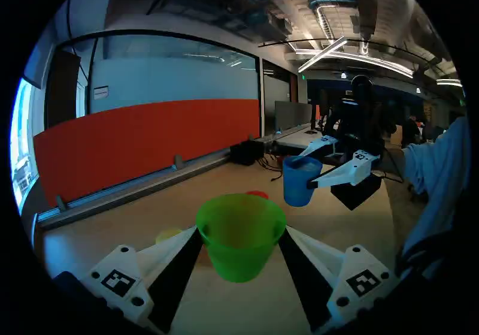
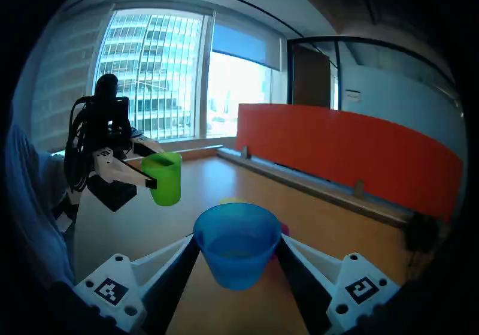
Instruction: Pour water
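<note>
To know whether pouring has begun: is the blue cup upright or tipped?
Upright: the blue cup, held in the right gripper, shows a level rim.

Your counter (image 1: 149, 209) is a long, pale wooden top. Lying on it you have a small yellow thing (image 1: 167, 235) and a red one (image 1: 257, 194), both partly hidden, and a black box (image 1: 245, 152) at the far end.

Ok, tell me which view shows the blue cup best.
The right gripper view: the blue cup sits close and large between the fingers of the right gripper, open rim toward the camera so its inside shows. The left gripper view shows it small and farther off, from the side.
</note>
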